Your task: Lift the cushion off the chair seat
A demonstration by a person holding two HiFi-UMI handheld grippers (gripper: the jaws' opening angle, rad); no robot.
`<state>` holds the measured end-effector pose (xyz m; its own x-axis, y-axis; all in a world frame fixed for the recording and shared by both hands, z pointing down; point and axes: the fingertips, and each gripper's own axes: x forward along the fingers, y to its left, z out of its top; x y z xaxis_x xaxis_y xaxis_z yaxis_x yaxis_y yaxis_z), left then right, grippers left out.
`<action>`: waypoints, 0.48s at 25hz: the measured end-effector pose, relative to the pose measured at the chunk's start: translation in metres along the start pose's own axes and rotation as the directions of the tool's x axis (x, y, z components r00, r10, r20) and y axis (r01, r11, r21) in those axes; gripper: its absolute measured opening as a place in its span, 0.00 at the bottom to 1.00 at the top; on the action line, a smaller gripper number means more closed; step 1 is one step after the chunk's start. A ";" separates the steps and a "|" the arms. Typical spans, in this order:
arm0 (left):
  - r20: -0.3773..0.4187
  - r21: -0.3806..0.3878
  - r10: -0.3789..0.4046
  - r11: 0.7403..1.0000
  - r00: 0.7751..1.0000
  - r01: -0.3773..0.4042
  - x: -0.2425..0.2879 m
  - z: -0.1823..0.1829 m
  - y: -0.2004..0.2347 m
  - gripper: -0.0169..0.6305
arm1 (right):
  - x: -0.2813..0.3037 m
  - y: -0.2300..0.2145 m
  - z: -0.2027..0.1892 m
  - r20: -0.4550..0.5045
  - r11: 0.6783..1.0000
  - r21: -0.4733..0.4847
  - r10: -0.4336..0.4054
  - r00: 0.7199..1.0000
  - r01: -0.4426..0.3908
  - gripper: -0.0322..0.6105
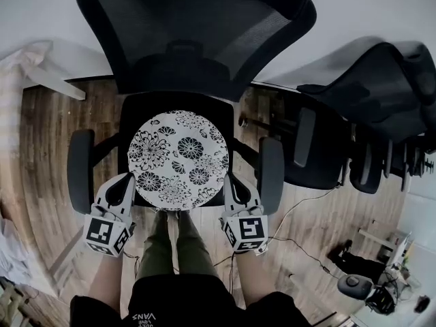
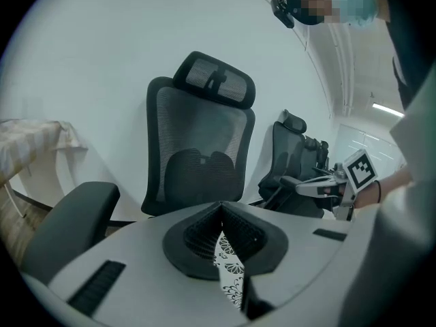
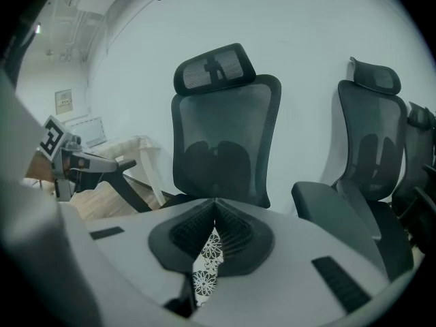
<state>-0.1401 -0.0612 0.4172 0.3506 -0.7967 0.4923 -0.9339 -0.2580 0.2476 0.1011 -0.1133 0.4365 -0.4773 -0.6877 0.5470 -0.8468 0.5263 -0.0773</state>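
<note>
A round white cushion with a black flower print (image 1: 178, 161) sits level over the padded black seat (image 1: 139, 107) of a black mesh-backed office chair (image 1: 197, 19), centred between the chair's two black armrests (image 1: 80, 169). Whether its underside touches the seat cannot be told from the head view. The left tongs (image 1: 129, 182) grip the cushion's near left edge and the right tongs (image 1: 228, 182) its near right edge, each carrying a marker cube at its rear. In the left gripper view the left tongs (image 2: 221, 206) are pinched tight, with a fold of the flowered fabric (image 2: 228, 268) squeezed between the ribbed black pads. The right gripper view shows the same on the other side, the right tongs (image 3: 214, 203) clamped on a strip of the flowered cushion (image 3: 204, 264). The person's legs in olive trousers (image 1: 174, 251) stand just in front of the seat, between the two tongs. A second black office chair (image 1: 381, 94) stands to the right, near the first. Both chairs are on a brown wood-plank floor (image 1: 48, 148) against a white wall (image 2: 102, 60).
</note>
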 end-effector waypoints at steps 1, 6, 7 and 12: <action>-0.002 0.001 0.000 1.000 1.000 0.000 0.002 -0.001 0.001 0.04 | 0.002 -0.001 -0.002 -0.001 1.000 0.004 -0.001 1.000 0.001 0.08; -0.005 0.010 -0.002 1.000 1.000 0.002 0.013 -0.009 0.005 0.04 | 0.012 -0.005 -0.011 -0.001 1.000 0.015 -0.010 1.000 0.010 0.08; -0.005 0.010 -0.003 1.000 1.000 0.003 0.015 -0.011 0.006 0.04 | 0.013 -0.007 -0.013 -0.003 1.000 0.015 -0.012 1.000 0.012 0.08; -0.004 0.007 -0.003 1.000 1.000 0.003 0.020 -0.019 0.008 0.04 | 0.018 -0.011 -0.020 -0.006 1.000 0.011 -0.023 1.000 0.023 0.08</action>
<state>-0.1395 -0.0692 0.4450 0.3539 -0.7935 0.4951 -0.9332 -0.2643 0.2435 0.1065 -0.1216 0.4636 -0.4562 -0.6967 0.5537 -0.8602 0.5045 -0.0740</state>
